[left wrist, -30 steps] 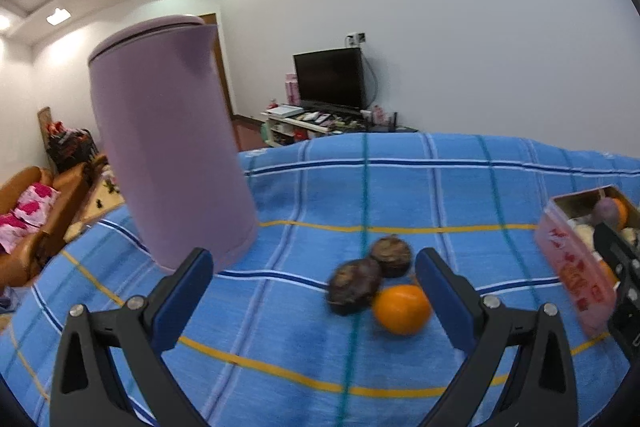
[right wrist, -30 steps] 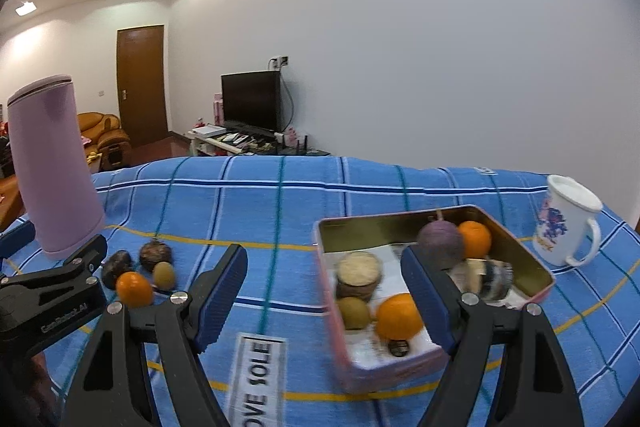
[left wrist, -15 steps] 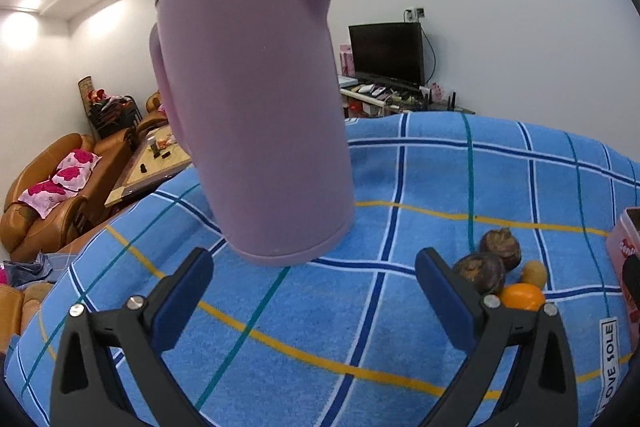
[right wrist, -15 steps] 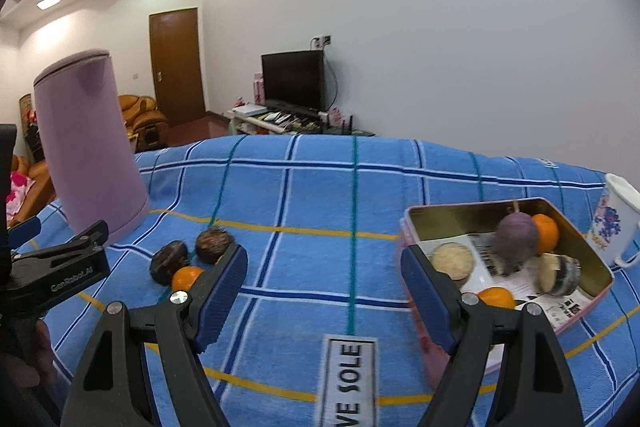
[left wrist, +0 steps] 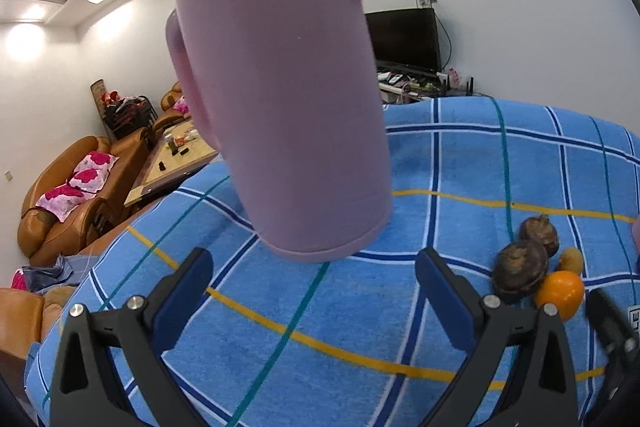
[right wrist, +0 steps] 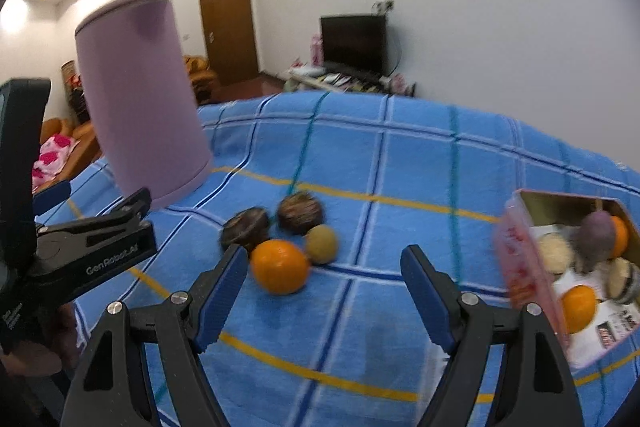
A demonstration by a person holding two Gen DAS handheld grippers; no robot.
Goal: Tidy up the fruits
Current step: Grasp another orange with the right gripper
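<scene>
Right tongs (right wrist: 324, 291) closing, empty, just short of orange (right wrist: 280, 267).

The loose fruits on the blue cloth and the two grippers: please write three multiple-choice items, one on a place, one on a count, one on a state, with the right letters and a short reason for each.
1. Where does the pink tin lie from the loose fruits, in the right wrist view?
A. to their right
B. to their left
C. under the kettle

2. How many loose fruits lie together on the cloth?
A. two
B. four
C. six

3. What is between the fingers of the left gripper?
A. the orange
B. the kettle
C. nothing

Answers:
1 A: the tin stands at the right edge, apart from the pile.
2 B: one orange, two dark brown fruits and one small greenish fruit.
3 C: only cloth shows there; the purple kettle stands beyond.
</scene>
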